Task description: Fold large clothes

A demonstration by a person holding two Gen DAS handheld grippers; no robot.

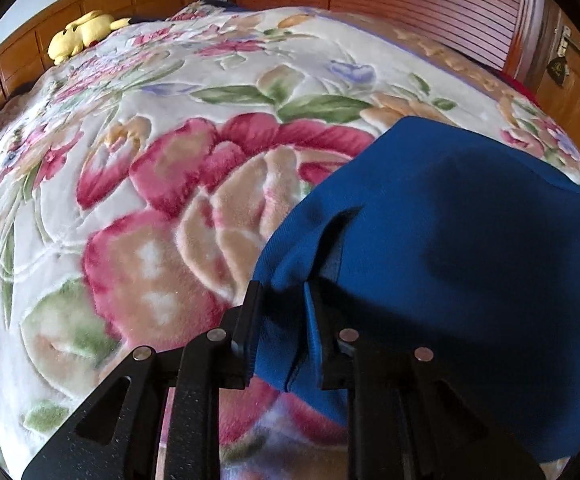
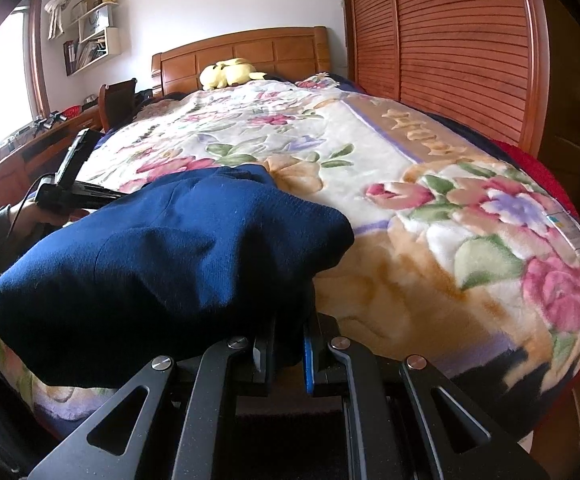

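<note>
The blue knitted garment (image 2: 161,264) is lying bunched at the near edge of the floral plush blanket (image 2: 430,280). The left gripper (image 1: 279,320) and the right gripper (image 2: 287,344) are each pinching its edge. Folding appears unfinished; flattening and squaring are remaining.

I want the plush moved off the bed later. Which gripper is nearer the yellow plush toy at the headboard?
Left, probably, though neither is close. The yellow plush toy lies far up the bed. The left gripper and right gripper both hold the blue garment near the foot.
</note>
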